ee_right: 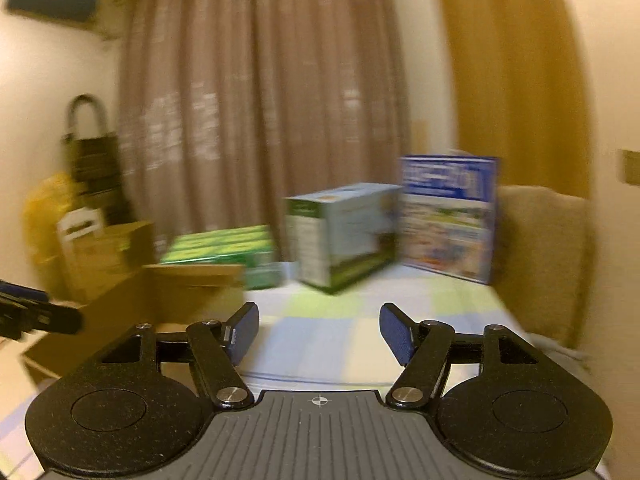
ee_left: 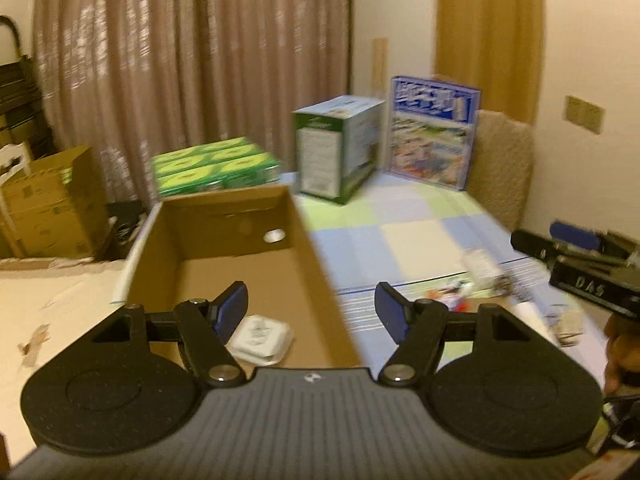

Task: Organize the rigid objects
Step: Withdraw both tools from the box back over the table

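While both grippers are hanging empty above the checked cloth, the left gripper (ee_left: 311, 312) is holding its blue ribbed pads wide apart over the near right wall of the open cardboard box (ee_left: 316, 256), and the right gripper (ee_right: 319, 334) is likewise spreading its jaws with nothing between them. Inside the box, at about 7 o'clock in the left wrist view, a flat white rectangular packet (ee_left: 262, 338) is lying on the brown floor just beside the left finger; it is looking smooth and hard-edged with rounded corners, and its long axis is running roughly from 8 o'clock to 2 o'clock, though the print on it is too blurred to read. The box itself is stretching its long axis away from the camera toward 12 o'clock, with matte corrugated walls and an oval hand hole in the far end. On the tablecloth (ee_left: 400, 236), a soft fabric of pale blue, green and cream squares, a scatter of small items (ee_left: 480, 280) is sitting at 3 o'clock, too smeared to identify. Toward 12 o'clock a glossy green multipack (ee_left: 216, 166) is lying flat, a green-and-white carton (ee_left: 338, 148) is standing upright, and a tall blue printed box (ee_left: 434, 132) is leaning near a beige cushioned chair back (ee_left: 500, 164).
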A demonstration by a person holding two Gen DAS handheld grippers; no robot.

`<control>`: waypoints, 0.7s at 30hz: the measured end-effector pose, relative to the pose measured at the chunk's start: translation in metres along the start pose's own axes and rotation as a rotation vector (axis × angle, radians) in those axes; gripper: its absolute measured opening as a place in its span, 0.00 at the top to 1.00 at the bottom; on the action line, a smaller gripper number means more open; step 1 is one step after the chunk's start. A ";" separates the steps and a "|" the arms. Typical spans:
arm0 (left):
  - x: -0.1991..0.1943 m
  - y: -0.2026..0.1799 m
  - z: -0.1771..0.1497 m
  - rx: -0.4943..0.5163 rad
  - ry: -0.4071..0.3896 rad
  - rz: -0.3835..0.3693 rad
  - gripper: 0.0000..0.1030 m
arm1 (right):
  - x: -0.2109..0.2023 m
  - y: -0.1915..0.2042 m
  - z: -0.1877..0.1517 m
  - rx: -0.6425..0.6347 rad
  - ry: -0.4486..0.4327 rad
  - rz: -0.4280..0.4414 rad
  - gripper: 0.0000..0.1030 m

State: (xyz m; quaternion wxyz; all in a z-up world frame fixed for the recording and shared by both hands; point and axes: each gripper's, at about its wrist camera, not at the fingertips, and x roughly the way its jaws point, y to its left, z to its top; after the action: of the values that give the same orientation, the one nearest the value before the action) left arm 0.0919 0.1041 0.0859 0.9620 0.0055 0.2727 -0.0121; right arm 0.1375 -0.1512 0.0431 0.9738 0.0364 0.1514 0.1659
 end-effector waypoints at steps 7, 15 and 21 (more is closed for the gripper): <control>0.007 -0.077 -0.005 0.060 -0.004 -0.148 0.36 | -0.051 -0.074 -0.029 0.089 0.048 -0.216 0.23; 0.042 -0.137 -0.037 0.131 0.061 -0.249 0.36 | -0.087 -0.126 -0.065 0.123 0.149 -0.311 0.23; 0.072 -0.152 -0.062 0.154 0.097 -0.269 0.36 | -0.069 -0.135 -0.095 0.137 0.220 -0.302 0.23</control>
State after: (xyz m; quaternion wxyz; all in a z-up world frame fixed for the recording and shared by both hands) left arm 0.1165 -0.0482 -0.0053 0.9341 0.0431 0.3155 -0.1612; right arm 0.0884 -0.2999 -0.0440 0.9604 0.0611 0.2716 0.0103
